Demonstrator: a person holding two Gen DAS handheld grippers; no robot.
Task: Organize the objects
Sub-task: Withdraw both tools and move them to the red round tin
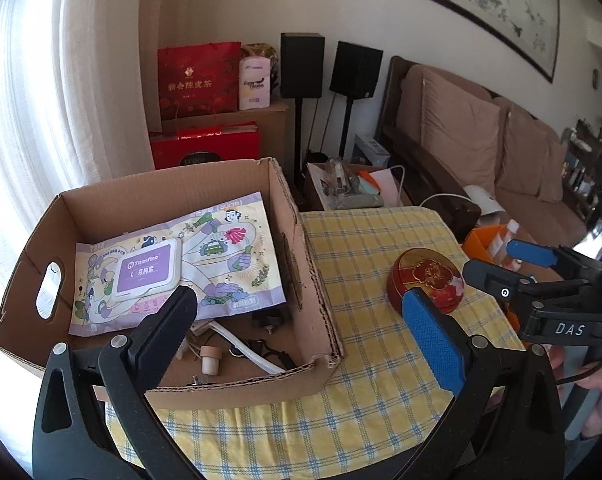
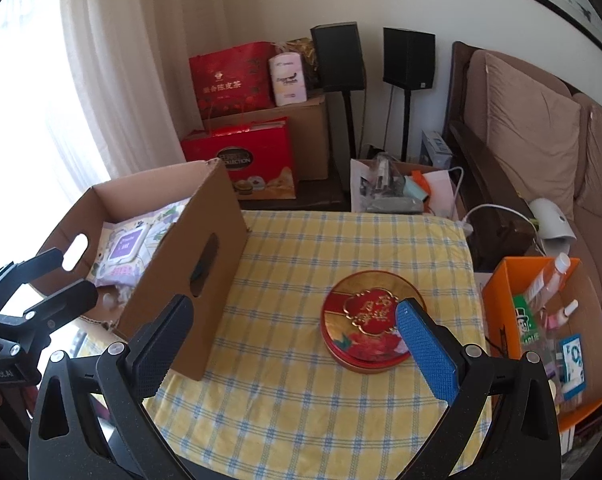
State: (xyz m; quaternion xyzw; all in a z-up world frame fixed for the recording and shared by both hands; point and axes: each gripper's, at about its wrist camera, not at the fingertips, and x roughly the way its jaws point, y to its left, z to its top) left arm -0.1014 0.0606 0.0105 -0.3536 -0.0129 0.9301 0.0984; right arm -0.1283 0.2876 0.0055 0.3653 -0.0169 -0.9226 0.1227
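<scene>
The round red-and-gold tin [image 2: 371,320] lies flat on the yellow checked cloth [image 2: 301,408] covering the desk, its lid bearing gold Chinese characters on a red plaque above printed flowers. Left of the tin stands an open cardboard box [image 1: 297,240]. Inside it a purple-lidded wipes pack [image 1: 147,270] reads "Titanfino", with an "L" and Chinese characters below; it rests on a flat illustrated packet [image 1: 225,248], with a cable and small oddments nearer the box's front wall.

The right hand-held gripper [image 2: 293,344] is spread to its widest with nothing between its jaws; the tin sits just beyond its blue pad. The left hand-held gripper [image 1: 305,320] is equally wide and empty, hanging over the box's near corner, left of the tin. In the left wrist view the right one's body shows "DAS".

Right of the tin an orange box [image 2: 497,312] holds bottles and cartons. Behind the tin, by the wall, a red bag [image 2: 233,80] carries gold Chinese lettering, and a red gift box [image 2: 241,160] reads "COLLECTION".
</scene>
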